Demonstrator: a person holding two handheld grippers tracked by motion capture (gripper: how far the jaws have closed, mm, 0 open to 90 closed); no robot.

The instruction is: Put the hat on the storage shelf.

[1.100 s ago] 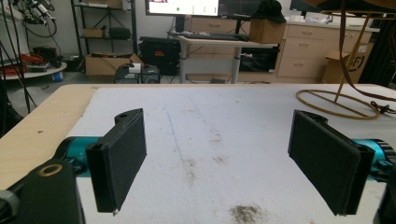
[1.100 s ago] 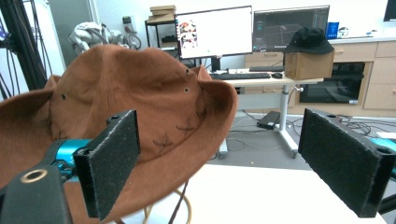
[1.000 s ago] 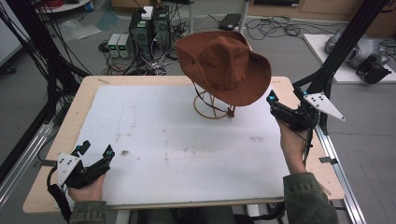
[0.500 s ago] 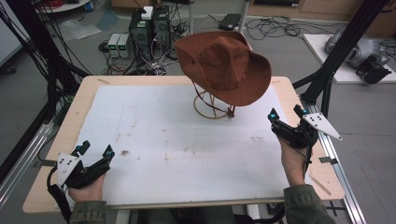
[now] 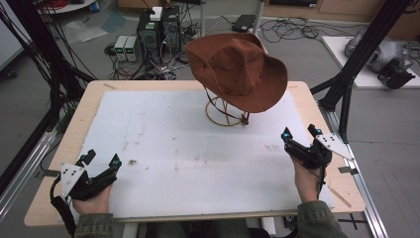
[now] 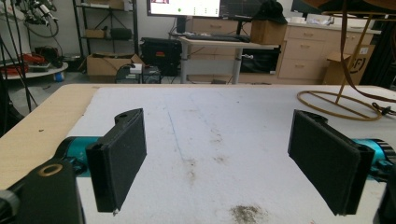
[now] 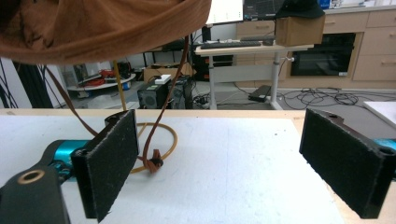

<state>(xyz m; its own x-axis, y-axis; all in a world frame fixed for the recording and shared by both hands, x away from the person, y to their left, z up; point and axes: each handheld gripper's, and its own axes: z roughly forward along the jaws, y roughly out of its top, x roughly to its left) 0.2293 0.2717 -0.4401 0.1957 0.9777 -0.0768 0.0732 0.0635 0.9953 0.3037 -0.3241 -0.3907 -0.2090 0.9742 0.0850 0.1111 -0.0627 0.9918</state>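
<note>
Brown brimmed hat (image 5: 240, 69), tilted, perched atop wire stand (image 5: 225, 113) at table's far middle; chin cord (image 7: 156, 116) dangling down to stand's ring base.

Legible markings are scarce. In the left gripper view, a cardboard box (image 6: 346, 64) on the floor at the far right carries dark printed characters, partly hidden behind a cord; they cannot be made out with certainty. The monitor (image 6: 184, 7) at the top of that view shows a bright screen with small coloured marks, too small to read. In the right gripper view, a monitor (image 7: 225, 10) behind the desk is likewise too washed out to read. Nothing readable stands on the hat (image 5: 237, 69), the table (image 5: 64, 129) or either hand-held gripper.
</note>
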